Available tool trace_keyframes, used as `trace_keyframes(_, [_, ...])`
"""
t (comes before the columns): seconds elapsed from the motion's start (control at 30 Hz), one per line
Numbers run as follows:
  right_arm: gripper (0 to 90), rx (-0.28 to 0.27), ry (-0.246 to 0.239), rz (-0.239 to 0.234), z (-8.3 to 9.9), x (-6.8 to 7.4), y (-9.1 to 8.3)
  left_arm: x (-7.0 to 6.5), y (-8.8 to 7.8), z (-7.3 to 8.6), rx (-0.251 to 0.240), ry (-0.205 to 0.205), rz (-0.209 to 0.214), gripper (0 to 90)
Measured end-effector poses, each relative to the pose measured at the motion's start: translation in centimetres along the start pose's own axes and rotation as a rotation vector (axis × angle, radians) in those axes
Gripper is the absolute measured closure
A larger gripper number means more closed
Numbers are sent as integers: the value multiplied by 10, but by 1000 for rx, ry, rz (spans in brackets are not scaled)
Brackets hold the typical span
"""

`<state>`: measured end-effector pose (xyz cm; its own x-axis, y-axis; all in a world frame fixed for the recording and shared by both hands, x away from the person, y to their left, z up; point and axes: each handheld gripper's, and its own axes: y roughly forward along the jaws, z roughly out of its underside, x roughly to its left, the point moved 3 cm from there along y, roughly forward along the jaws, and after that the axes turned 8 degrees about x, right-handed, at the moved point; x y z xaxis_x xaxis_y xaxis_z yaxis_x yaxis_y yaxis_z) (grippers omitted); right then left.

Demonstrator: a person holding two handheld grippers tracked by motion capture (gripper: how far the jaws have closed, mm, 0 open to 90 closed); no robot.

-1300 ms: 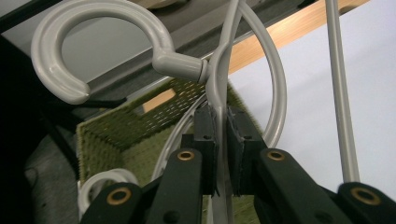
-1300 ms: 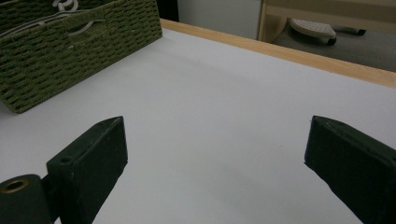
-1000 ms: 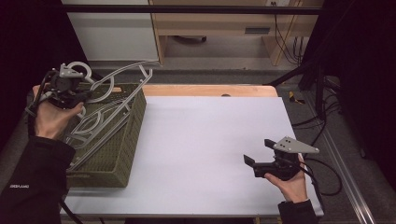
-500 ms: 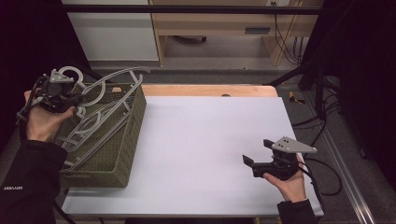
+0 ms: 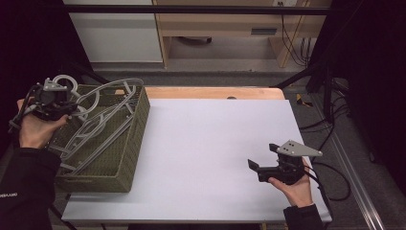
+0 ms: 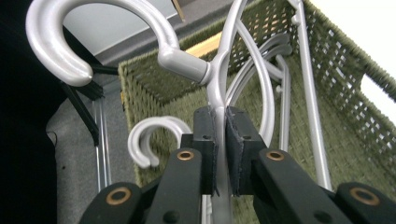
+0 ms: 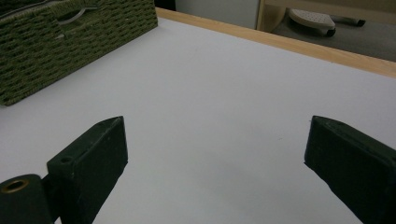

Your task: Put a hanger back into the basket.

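**benchwatcher:** ok so what's the left tool (image 6: 222,154) doing? From the high view I just see it (image 5: 64,103) over the far-left corner of that green woven basket (image 5: 129,158).

**grip_nerd:** It's clamped on a silver plastic hanger (image 6: 217,88). The left gripper view is super clear: both black pads are pressed flat against the hanger's thin neck, right below where the hook (image 6: 93,32) joins it. The hook curls up and off to the left above the jaws.

**benchwatcher:** And the hanger itself, in the basket or out?

**grip_nerd:** Half and half. The neck and hook stick up above the basket rim at the tool, and the shoulders (image 5: 112,93) slant down across the inside of the basket. There are more silver hangers (image 5: 95,139) lying in there too, and you can see a second hook (image 6: 149,140) just left of the jaws.

**benchwatcher:** Right side?

**grip_nerd:** The right tool (image 5: 263,165) sits low over the white bench (image 5: 206,143) near the front-right corner, well apart from the basket. Jaws are wide apart with nothing between them, just bare bench in the right gripper view, with the basket's side (image 7: 70,42) up in the top left.
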<state>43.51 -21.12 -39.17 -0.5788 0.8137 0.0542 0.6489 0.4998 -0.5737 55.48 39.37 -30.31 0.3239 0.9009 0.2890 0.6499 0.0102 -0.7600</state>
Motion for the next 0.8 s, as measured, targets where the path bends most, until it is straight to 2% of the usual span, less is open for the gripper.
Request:
trace_keyframes(0.3, [66, 4, 0, -1, 0, 1, 2, 6, -1, 11, 6, 17, 12, 830])
trace_keyframes(0.47, [67, 5, 3, -3, 0, 1, 2, -3, 15, 9, 17, 33, 32, 830])
trace_keyframes(0.5, [67, 5, 4, -2, 0, 1, 2, -5, 18, 8, 20, 37, 29, 830])
trace_keyframes(0.53, [67, 5, 2, 0, 0, 1, 2, -6, 21, 8, 28, 40, 7, 830])
trace_keyframes(0.57, [67, 5, 2, 0, 0, 1, 1, -5, 23, 8, 31, 36, 7, 830])
trace_keyframes(0.63, [67, 5, 3, -3, 0, 1, 2, 1, 25, 13, 23, 14, 36, 830])
trace_keyframes(0.8, [68, 12, 1, -2, 1, 2, 4, 2, 38, 18, 50, 18, 11, 827])
